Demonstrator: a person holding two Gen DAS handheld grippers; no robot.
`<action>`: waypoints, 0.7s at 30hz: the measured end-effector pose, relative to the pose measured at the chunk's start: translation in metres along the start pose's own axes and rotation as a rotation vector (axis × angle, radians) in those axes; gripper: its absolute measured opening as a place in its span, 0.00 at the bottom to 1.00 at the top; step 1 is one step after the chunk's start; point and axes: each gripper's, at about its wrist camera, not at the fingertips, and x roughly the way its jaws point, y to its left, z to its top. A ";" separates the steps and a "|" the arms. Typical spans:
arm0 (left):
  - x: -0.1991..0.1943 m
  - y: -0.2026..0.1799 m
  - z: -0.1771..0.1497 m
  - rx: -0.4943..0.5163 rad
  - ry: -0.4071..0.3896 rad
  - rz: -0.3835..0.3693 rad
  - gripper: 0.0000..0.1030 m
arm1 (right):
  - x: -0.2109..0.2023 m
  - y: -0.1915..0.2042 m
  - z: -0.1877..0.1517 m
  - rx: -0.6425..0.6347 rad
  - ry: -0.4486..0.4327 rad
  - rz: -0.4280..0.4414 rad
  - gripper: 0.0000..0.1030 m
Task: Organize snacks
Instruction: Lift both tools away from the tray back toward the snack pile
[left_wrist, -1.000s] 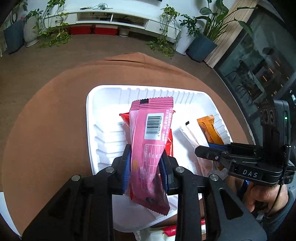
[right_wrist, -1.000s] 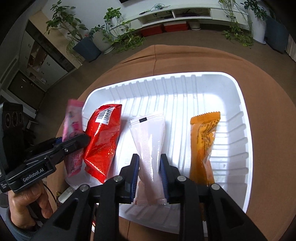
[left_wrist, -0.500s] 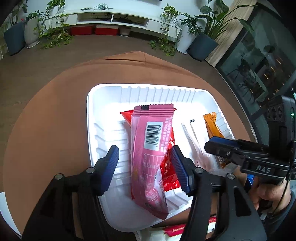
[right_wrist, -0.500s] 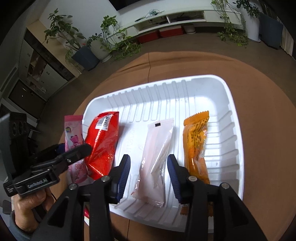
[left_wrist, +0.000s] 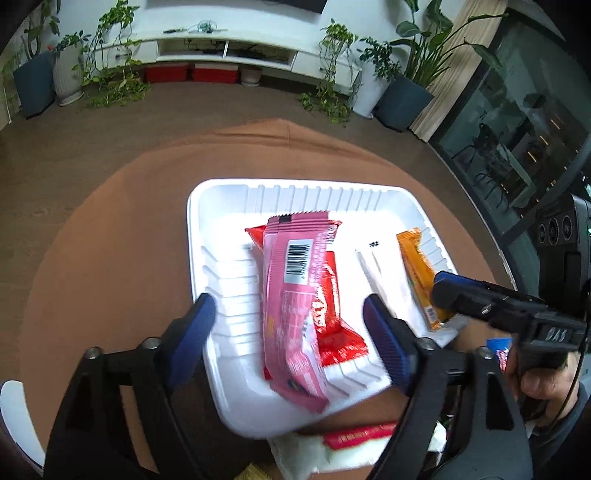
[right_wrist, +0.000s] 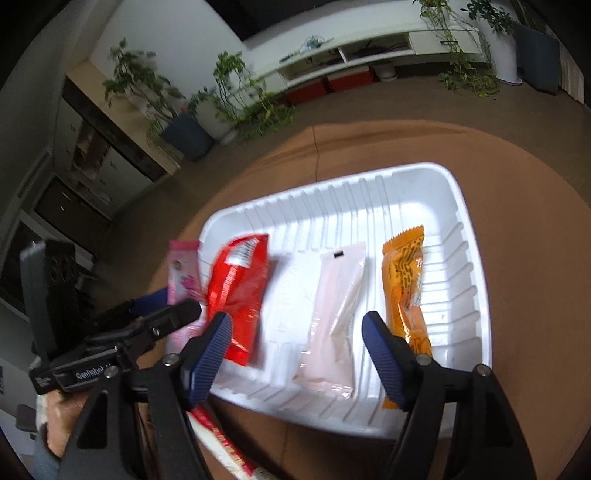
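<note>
Both grippers' jaws opening wide w/ nothing gripped: left gripper (left_wrist: 288, 332) around the pink snack (left_wrist: 291, 314), right gripper (right_wrist: 295, 347) around the white packet (right_wrist: 336, 314) (both lying in the white tray (right_wrist: 476, 295)).

My right tongs (right_wrist: 297, 334) are opening above the white tray (right_wrist: 476, 258), and the pale packet (right_wrist: 334, 317) lies free between the fingers. Beside it lie a red packet (right_wrist: 236, 291) and an orange one (right_wrist: 404, 280) (all lengthwise).
</note>
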 end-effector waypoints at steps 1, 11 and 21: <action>-0.006 0.000 -0.001 0.006 -0.009 -0.001 0.91 | -0.008 0.002 -0.002 0.001 -0.021 0.022 0.80; -0.094 -0.004 -0.056 0.177 -0.132 -0.037 1.00 | -0.091 0.028 -0.061 -0.093 -0.132 0.189 0.89; -0.144 0.008 -0.153 0.202 -0.082 0.004 1.00 | -0.134 0.037 -0.171 -0.115 -0.155 0.240 0.90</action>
